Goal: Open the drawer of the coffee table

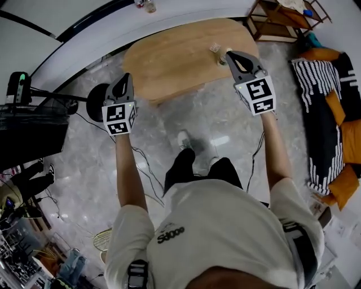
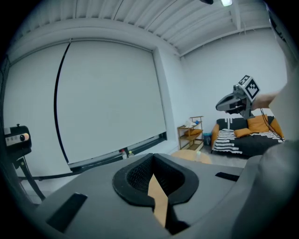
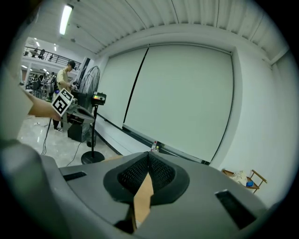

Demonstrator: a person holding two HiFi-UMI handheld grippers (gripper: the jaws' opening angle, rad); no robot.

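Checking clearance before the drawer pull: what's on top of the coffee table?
One small clear item sits on the coffee table, otherwise bare wood. The right claw covers a patch beside it, so that spot is unseen.

There is one coffee table point(image 1: 186, 56), one small cup point(image 1: 216, 48), two bottles point(image 1: 149, 7), one shelf point(image 1: 279, 20), one sofa point(image 1: 321, 113), and two grippers: the left gripper point(image 1: 125, 76) and the right gripper point(image 1: 230, 55).

Coffee table point(image 1: 175, 62) left of sofa point(image 1: 326, 132)

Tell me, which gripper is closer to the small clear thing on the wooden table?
Right. The right gripper shows just beside the small clear thing; the left gripper is at the wooden table's opposite end.
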